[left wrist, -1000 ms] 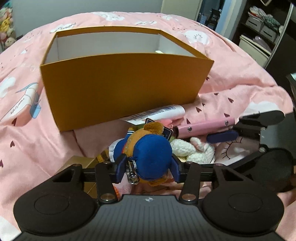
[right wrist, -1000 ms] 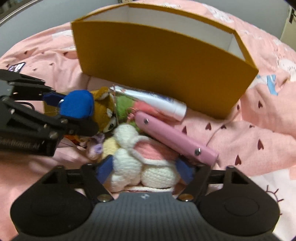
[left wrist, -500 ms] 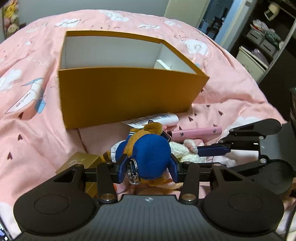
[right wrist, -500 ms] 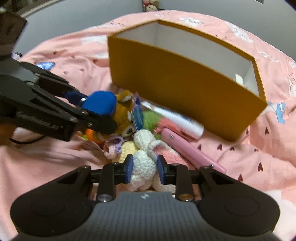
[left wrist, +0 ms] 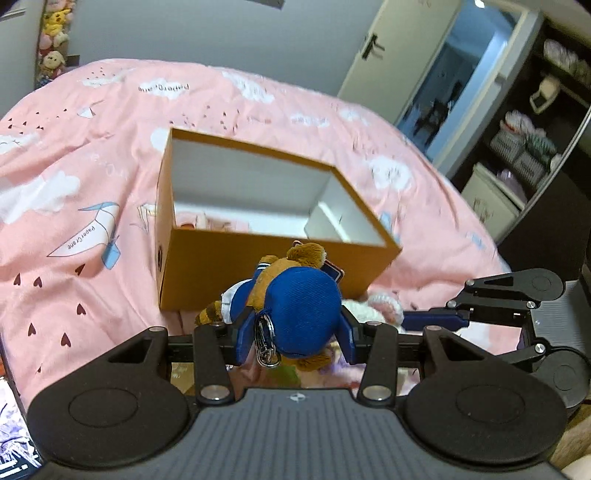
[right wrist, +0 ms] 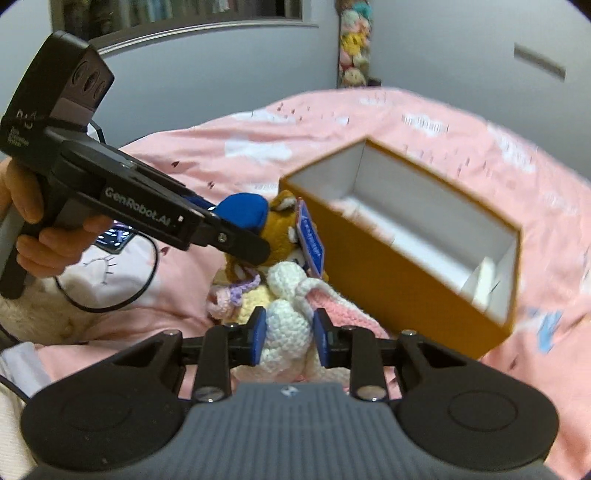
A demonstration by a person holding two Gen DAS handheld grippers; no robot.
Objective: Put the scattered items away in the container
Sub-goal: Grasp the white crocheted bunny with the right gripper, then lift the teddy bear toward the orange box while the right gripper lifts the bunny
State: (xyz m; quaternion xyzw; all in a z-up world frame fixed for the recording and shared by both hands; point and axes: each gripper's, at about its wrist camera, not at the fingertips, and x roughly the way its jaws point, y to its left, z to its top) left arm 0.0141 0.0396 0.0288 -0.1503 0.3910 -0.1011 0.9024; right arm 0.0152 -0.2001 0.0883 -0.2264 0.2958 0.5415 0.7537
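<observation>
Right wrist view: two plush toys (right wrist: 284, 325), one orange box (right wrist: 402, 273).

You're in home bedroom. Bed under you, covered by pink duvet (left wrist: 92, 155) with cloud, paper-crane and heart print. Column of plush toys (right wrist: 352, 48) hangs against grey wall in corner. Door (left wrist: 391, 59) with dark handle stands open to your right, lit room beyond. Dark shelving unit (left wrist: 535, 147) beside it holds storage baskets and folded things. Bookshelf edge (right wrist: 177, 14) high on wall.
</observation>
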